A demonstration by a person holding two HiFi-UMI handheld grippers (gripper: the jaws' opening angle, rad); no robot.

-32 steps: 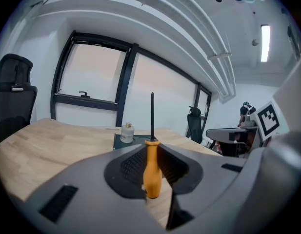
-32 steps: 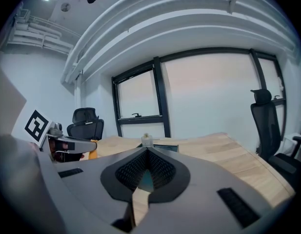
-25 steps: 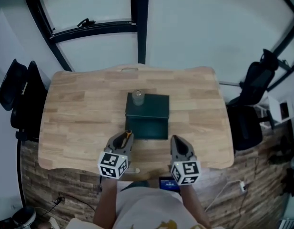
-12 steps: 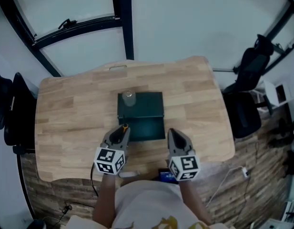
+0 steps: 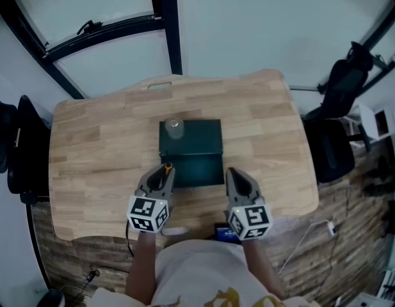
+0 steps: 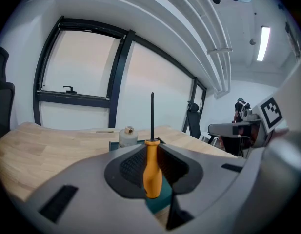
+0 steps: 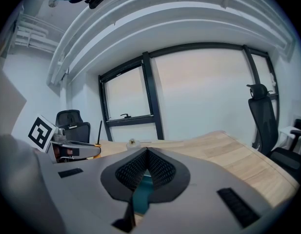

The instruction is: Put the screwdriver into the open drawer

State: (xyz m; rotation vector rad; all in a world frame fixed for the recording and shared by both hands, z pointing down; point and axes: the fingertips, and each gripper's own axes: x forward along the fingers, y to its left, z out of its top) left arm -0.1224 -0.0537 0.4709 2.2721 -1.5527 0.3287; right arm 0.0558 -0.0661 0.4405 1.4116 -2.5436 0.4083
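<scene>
Left gripper (image 5: pixel 162 175): jaws clamped on the orange handle of the screwdriver (image 6: pixel 151 172), shaft upright, at the 9 o'clock edge of the open drawer (image 5: pixel 196 170), seemingly poised for lowering in. Right gripper (image 7: pixel 146 152): jaws together, empty, apparently idle at the drawer's 4 o'clock.

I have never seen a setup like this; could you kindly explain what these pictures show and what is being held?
No robot here: a person holds a two-jaw gripper in each hand, each carrying a cube with square markers. One picture comes from a camera on the person's head, looking down at a wooden table. The other two come from cameras riding on the grippers, looking along their jaws. On the table stands a dark green box with its drawer pulled open toward the person, and a small bottle on top. The left gripper is shut on an orange-handled screwdriver, shaft pointing up. The right gripper is shut with nothing between its jaws.
</scene>
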